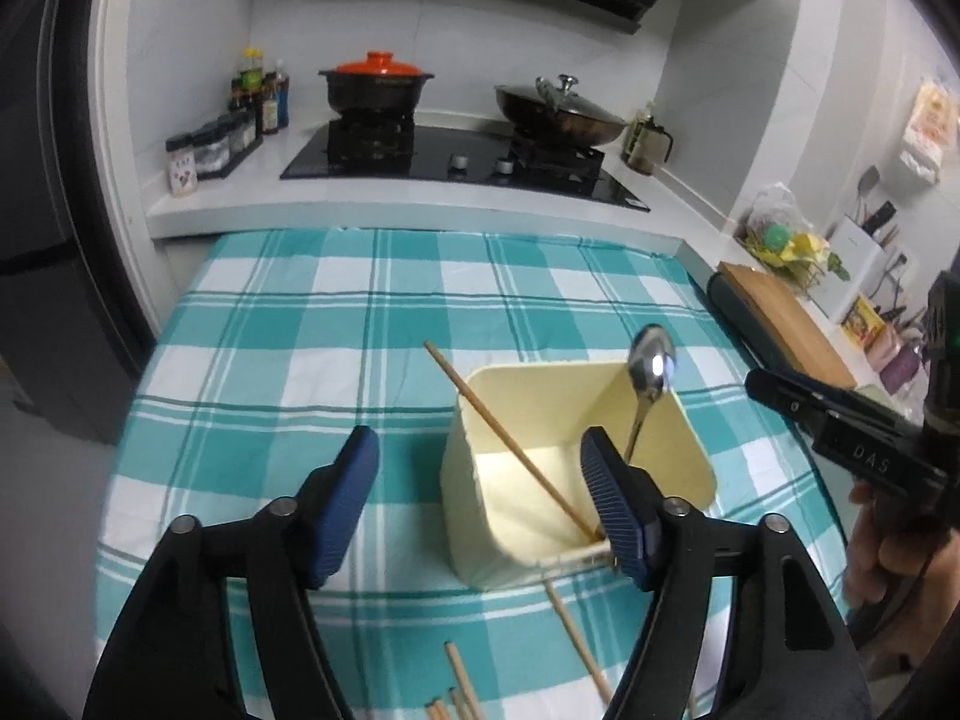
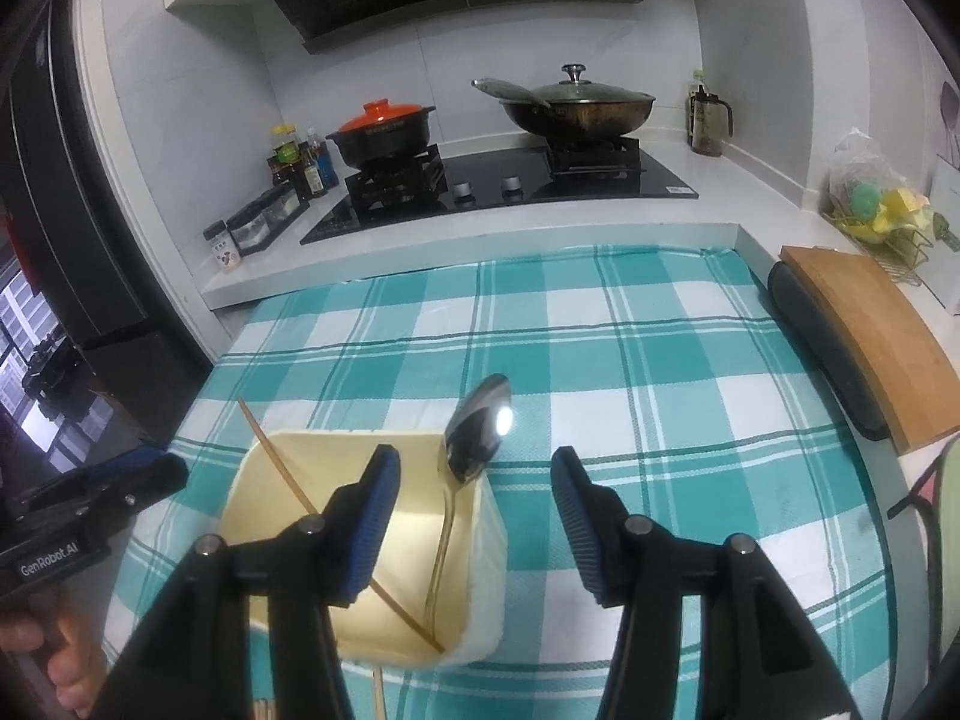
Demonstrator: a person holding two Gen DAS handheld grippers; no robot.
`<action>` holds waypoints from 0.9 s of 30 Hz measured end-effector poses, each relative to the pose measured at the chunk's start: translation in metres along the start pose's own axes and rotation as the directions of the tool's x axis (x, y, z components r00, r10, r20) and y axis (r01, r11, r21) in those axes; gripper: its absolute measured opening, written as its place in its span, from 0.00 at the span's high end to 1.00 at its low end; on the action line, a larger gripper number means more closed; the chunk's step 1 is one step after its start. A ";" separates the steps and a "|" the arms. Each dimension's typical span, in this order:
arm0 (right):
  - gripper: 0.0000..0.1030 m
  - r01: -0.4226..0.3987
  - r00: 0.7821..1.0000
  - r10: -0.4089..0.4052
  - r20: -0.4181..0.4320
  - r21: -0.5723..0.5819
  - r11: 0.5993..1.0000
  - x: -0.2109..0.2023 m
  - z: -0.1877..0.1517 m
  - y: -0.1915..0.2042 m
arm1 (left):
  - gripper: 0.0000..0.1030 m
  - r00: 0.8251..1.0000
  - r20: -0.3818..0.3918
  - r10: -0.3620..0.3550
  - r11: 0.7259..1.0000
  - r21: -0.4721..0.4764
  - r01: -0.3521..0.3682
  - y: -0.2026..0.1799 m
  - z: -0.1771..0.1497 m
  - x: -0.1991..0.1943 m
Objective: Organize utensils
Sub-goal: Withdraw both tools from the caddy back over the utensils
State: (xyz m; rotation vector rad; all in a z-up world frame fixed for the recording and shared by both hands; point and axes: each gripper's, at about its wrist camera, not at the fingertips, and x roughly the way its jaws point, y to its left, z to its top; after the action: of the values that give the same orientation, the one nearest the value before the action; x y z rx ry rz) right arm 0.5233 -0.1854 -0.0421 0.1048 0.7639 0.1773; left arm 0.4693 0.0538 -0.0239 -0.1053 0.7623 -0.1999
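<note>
Cream rectangular plastic holder (image 1: pixel 576 468) upright, containing shiny metal spoon (image 1: pixel 651 369) at 1 o'clock, wooden chopstick (image 1: pixel 510 441) leaning toward 11. Left gripper (image 1: pixel 480 510) and right gripper (image 2: pixel 474 519) hover above, jaws released, empty.

My work surface is a table (image 1: pixel 288 324) covered in a teal-and-white checked cloth (image 2: pixel 660 360), pushed up against the white kitchen counter (image 1: pixel 384 198). A cream plastic utensil holder (image 1: pixel 474 516) stands directly on the cloth toward the near edge, and several loose wooden chopsticks (image 1: pixel 579 648) lie flat on the fabric just in front of it. Along the table's right edge, a wooden cutting board (image 2: pixel 864 336) rests on a dark pad (image 2: pixel 816 348).
</note>
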 end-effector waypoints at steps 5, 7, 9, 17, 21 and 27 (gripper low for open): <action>0.44 0.003 1.000 -0.001 0.024 -0.110 0.994 -0.062 -0.046 -0.008 | 0.06 0.998 0.057 0.010 0.998 0.056 -0.013 0.002 -0.071 -0.078; 0.44 0.019 1.000 -0.015 0.025 -0.158 0.987 -0.082 -0.077 -0.010 | 0.04 0.998 0.055 0.003 0.999 0.046 -0.006 0.004 -0.103 -0.098; 0.44 0.031 0.999 -0.029 0.015 -0.188 0.982 -0.097 -0.110 -0.012 | 0.04 0.999 0.046 0.013 1.000 0.021 -0.014 0.006 -0.138 -0.111; 0.44 0.070 0.997 -0.064 0.042 -0.178 0.982 -0.142 -0.247 -0.012 | 0.04 0.996 0.060 0.063 0.984 -0.169 -0.052 0.009 -0.247 -0.132; 0.44 0.101 0.994 -0.094 0.055 -0.130 0.986 -0.157 -0.300 -0.008 | 0.04 0.997 0.043 0.063 0.983 -0.174 -0.054 -0.002 -0.273 -0.130; 0.43 0.095 0.995 -0.097 -0.005 -0.148 0.984 -0.154 -0.332 -0.001 | 0.04 0.995 -0.004 0.099 0.990 -0.104 -0.099 -0.016 -0.292 -0.119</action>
State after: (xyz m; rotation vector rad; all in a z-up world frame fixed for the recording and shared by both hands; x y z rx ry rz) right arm 0.1831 -0.2066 -0.1762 -0.0732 0.7634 0.1423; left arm 0.1800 0.0574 -0.1509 -0.1655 0.7753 -0.0655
